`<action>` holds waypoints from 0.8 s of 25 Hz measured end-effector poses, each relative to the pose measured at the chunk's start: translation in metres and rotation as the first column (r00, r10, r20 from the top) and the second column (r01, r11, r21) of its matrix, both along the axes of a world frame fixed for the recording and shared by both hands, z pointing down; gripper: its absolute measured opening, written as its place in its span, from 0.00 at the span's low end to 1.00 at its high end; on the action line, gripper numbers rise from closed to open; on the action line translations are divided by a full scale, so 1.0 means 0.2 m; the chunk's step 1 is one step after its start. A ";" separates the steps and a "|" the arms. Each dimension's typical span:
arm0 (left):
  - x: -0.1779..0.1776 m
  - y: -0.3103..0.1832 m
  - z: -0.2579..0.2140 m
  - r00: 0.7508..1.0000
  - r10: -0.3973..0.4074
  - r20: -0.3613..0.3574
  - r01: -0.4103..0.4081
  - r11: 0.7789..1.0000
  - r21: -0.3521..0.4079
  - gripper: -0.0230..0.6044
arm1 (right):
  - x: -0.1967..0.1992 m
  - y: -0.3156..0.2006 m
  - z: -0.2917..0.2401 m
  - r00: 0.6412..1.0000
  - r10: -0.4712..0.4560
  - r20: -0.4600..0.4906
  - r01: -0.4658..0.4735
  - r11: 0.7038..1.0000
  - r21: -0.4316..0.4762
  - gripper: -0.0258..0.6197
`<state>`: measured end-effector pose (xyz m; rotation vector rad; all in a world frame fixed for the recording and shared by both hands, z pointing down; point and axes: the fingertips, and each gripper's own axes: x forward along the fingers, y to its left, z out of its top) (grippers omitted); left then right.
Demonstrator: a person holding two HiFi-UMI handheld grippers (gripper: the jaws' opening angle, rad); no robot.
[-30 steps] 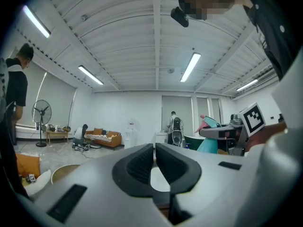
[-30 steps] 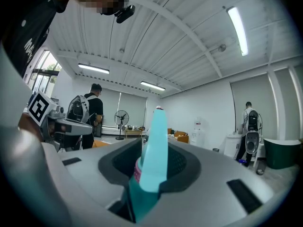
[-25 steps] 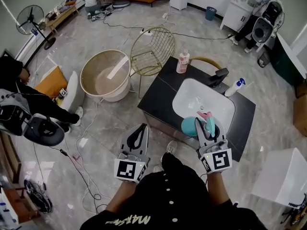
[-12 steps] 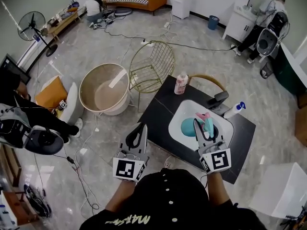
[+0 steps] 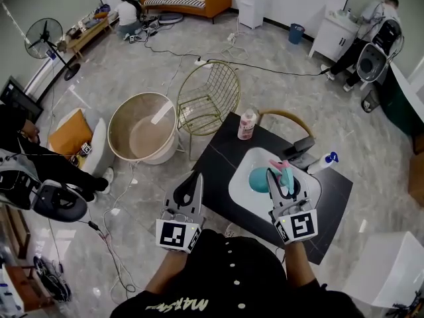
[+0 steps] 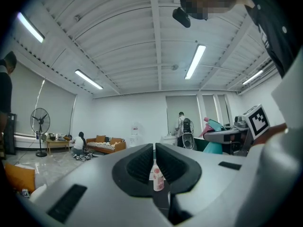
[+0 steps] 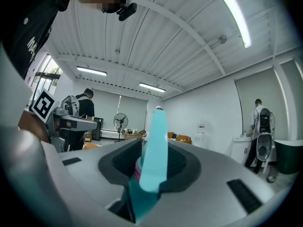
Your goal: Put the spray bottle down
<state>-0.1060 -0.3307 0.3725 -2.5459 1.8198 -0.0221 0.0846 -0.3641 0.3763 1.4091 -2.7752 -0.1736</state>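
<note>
Right gripper point(image 5: 282, 177) clamps spray bottle point(image 5: 260, 179), over the sink point(image 5: 240, 187) in head view; left gripper point(image 5: 195, 179) closed.

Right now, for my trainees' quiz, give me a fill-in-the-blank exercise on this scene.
The right gripper grips a ___ spray bottle.
It hangs over the white ___ in the black counter.
The left gripper holds ___.
Missing: teal; sink; nothing.

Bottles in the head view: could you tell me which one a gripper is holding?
The teal spray bottle, clamped in the right gripper; the pink-labelled bottle and the blue-capped white bottle rest on the counter.
</note>
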 end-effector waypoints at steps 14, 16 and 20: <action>-0.05 -0.03 0.08 0.999 0.041 -0.003 -0.041 0.998 -0.054 0.07 | -0.10 -0.04 0.06 1.000 0.017 0.000 -0.017 0.999 -0.040 0.21; -0.06 -0.05 0.07 0.999 0.044 -0.009 -0.045 0.997 -0.061 0.07 | -0.13 -0.06 0.06 1.000 0.016 -0.006 -0.016 0.999 -0.044 0.21; -0.08 -0.08 0.10 0.998 0.069 -0.012 -0.070 0.993 -0.092 0.07 | -0.21 -0.11 0.09 1.000 0.012 -0.022 -0.014 0.998 -0.062 0.21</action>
